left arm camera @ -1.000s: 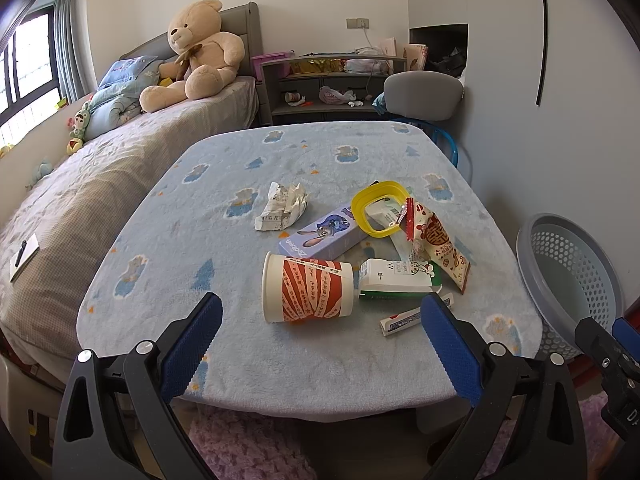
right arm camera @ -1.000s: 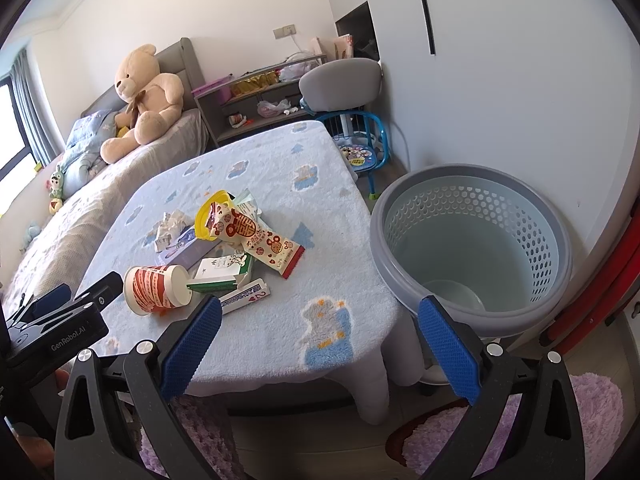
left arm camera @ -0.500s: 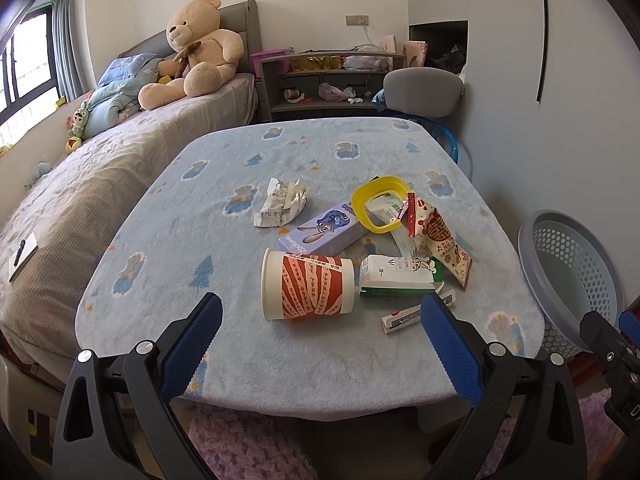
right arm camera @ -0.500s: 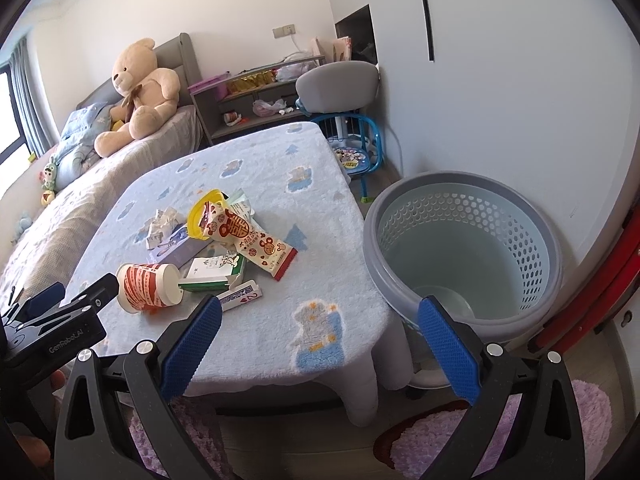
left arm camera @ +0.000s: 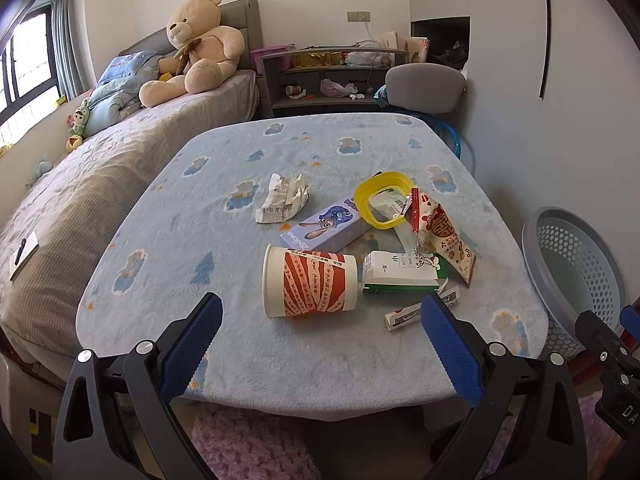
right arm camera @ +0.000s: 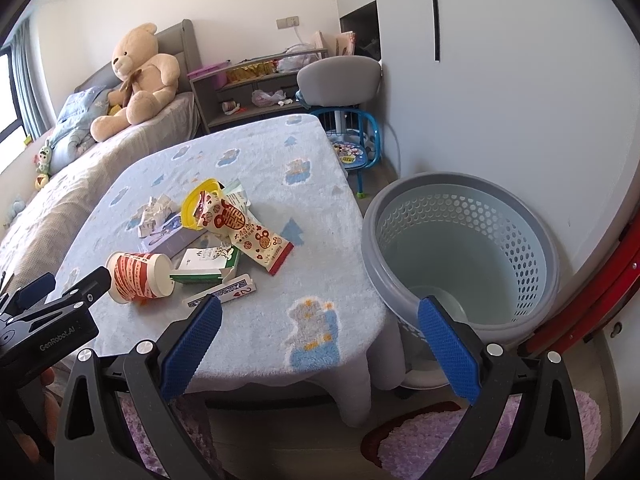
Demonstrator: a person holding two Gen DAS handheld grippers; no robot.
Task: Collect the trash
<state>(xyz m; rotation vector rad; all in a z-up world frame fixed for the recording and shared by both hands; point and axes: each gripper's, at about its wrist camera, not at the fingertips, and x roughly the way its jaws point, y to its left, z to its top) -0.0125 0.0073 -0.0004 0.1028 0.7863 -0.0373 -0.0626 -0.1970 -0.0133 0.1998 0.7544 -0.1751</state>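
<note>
Only right view shows basket (right arm camera: 460, 216) interior; both tongs gape

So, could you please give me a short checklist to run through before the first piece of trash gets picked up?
1. Left tool open and holding nothing: ok.
2. Right tool open and holding nothing: ok.
3. Paper cup within clear approach, lying on its side at the table's near edge, nothing on top of it: ok.
4. Laundry basket has room for trash; only a pale round thing shows at its bottom: ok.
5. Basket mouth unobstructed beside the table: ok.
6. Cup has no liquid in it: cannot tell, its mouth faces away in both views.
</note>
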